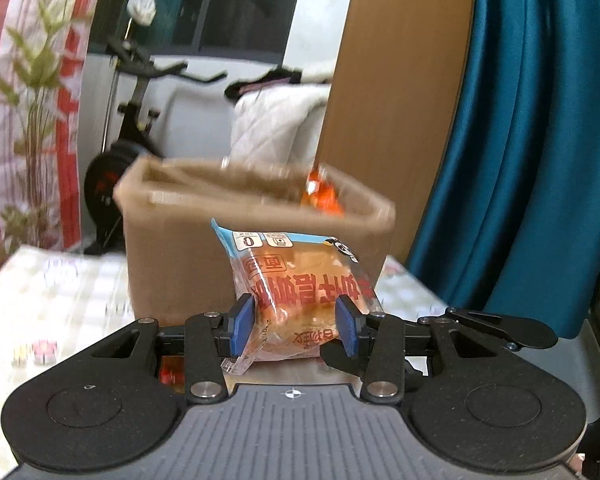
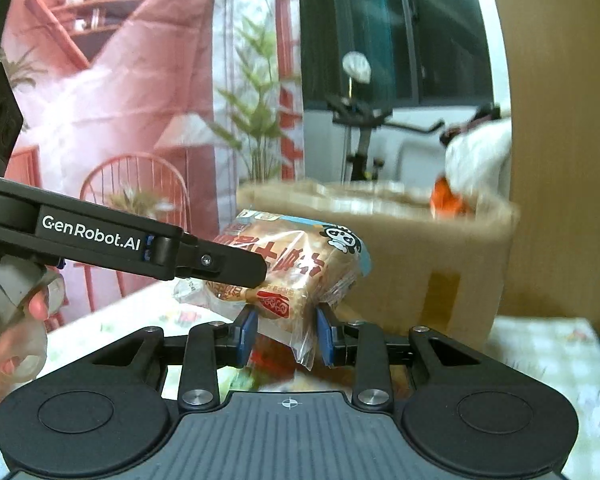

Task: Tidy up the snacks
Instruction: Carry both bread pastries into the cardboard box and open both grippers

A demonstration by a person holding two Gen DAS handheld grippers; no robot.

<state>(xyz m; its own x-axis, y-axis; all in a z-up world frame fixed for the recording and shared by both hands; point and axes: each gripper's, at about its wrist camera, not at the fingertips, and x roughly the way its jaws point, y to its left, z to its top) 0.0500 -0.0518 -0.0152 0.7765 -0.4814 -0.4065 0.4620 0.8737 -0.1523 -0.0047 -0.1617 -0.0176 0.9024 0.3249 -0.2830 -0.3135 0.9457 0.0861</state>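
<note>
At 9 o'clock in the left wrist view: a plant [image 1: 36, 92] against a red-and-white backdrop [image 1: 4, 20], both blurred. An exercise bike [image 1: 132, 120] is at 10, behind the surface [image 1: 60, 292], which carries a pale checked cloth. The cardboard box [image 1: 172, 256] stands on the surface at centre, top open. An orange packet [image 1: 322, 194] pokes above its rim near the right end. The bread packet [image 1: 300, 276] is in front of the box, at its 6 o'clock, standing on end with the print upside down. My left tool [image 1: 296, 320] is clamped on the packet's lower half, both blue pads [image 1: 242, 324] pressed into the wrapper. A white quilted cushion [image 1: 276, 120] is at 12 behind the box, a wooden panel [image 1: 400, 100] at 1 and a teal curtain [image 1: 520, 140] at 3.

In the right wrist view the same backdrop fills 9 to 11. The left tool's black finger comes in from 9, its tip against the packet's side. The packet is tilted at centre, held clear of the surface, just above my right tool [image 2: 287, 330]. The wrapper's lower end hangs between that tool's blue pads, and the jaws stand narrowed round it. I cannot tell whether they actually pinch it. The box sits at 2 behind the packet, with the orange packet at its right rim and the wooden panel at 3. More checked surface shows at 4.
</note>
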